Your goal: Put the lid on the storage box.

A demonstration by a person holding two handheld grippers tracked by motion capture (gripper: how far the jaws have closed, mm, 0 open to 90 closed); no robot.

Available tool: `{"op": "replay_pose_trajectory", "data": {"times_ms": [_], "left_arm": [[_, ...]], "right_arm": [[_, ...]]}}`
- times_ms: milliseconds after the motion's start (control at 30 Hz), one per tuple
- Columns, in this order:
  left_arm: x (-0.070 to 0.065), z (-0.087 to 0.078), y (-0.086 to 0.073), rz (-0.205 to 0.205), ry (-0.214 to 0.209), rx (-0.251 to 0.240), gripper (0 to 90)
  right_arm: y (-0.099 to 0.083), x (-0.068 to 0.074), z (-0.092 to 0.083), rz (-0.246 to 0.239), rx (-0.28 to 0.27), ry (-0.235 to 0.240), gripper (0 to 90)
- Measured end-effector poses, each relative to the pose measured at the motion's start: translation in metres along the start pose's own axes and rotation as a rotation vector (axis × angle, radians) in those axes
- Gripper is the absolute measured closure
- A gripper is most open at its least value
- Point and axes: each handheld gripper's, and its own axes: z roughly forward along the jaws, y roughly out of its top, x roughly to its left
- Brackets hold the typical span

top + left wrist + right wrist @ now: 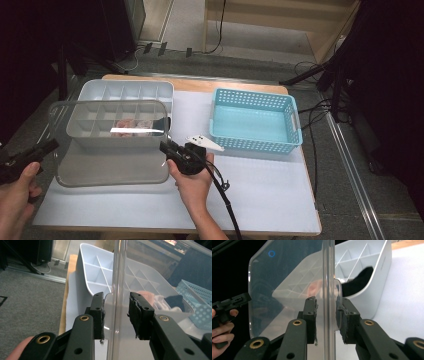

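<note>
Between both grippers, clear lid (112,150)

Clear, see-through lid (112,165) with white glare streak. Pale grey divided organiser tray (125,92), grid of compartments; pink and white items inside, blurred, plus something black. Turquoise basket (255,120) with a regular pattern of small holes in its walls. Pale lilac-white mat over a light wooden counter (200,84). Black left hand-held gripper (27,157) and black right hand-held gripper (172,150), brass-coloured rivets on the jaws, black cable, white three-cornered plate (204,141) with dark dots. Grey carpet floor (345,165).
</note>
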Motion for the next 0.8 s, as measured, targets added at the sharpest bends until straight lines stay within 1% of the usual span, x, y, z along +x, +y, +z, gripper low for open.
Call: {"op": "replay_pose_trajectory", "data": {"times_ms": [133,167,300,333,367,400,433,467,500,533,633,667,700,733,800], "left_arm": [[0.000,0.008,0.015,0.011,0.010,-0.007,66.9],[0.001,0.011,0.019,0.010,0.011,-0.006,66.8],[0.003,0.021,0.034,0.019,0.017,-0.010,66.8],[0.004,0.024,0.038,0.014,0.017,-0.009,66.8],[0.004,0.024,0.038,0.014,0.017,-0.009,66.8],[0.005,0.030,0.045,0.015,0.019,-0.010,66.8],[0.006,0.033,0.049,0.010,0.019,-0.006,66.8],[0.006,0.036,0.052,0.017,0.020,-0.002,66.8],[0.006,0.040,0.056,0.015,0.021,-0.003,66.8],[0.006,0.042,0.059,0.023,0.024,0.003,66.8],[0.007,0.052,0.070,0.024,0.032,0.003,66.8],[0.007,0.052,0.070,0.024,0.032,0.003,66.8],[0.009,0.055,0.074,0.022,0.033,0.007,66.9],[0.010,0.063,0.080,0.014,0.038,0.009,66.8],[0.012,0.070,0.085,0.015,0.040,0.019,66.9]], "right_arm": [[0.013,-0.001,0.010,-0.017,-0.012,-0.004,70.2],[0.016,-0.001,0.012,-0.012,-0.011,-0.006,70.2],[0.030,-0.003,0.023,-0.017,-0.018,-0.010,69.9],[0.033,-0.003,0.025,-0.017,-0.018,-0.014,69.7],[0.033,-0.003,0.025,-0.017,-0.018,-0.014,69.7],[0.038,-0.004,0.031,-0.014,-0.018,-0.021,69.5],[0.041,-0.005,0.034,-0.023,-0.024,-0.023,69.4],[0.044,-0.005,0.036,-0.014,-0.023,-0.027,69.2],[0.048,-0.007,0.038,-0.013,-0.025,-0.032,69.1],[0.051,-0.008,0.041,-0.015,-0.028,-0.033,68.9],[0.060,-0.011,0.050,0.003,-0.022,-0.043,68.5],[0.060,-0.011,0.050,0.003,-0.022,-0.043,68.5],[0.065,-0.013,0.056,0.008,-0.017,-0.050,68.1],[0.067,-0.014,0.059,0.011,-0.012,-0.055,67.9],[0.072,-0.017,0.066,0.010,-0.007,-0.066,67.5]]}}
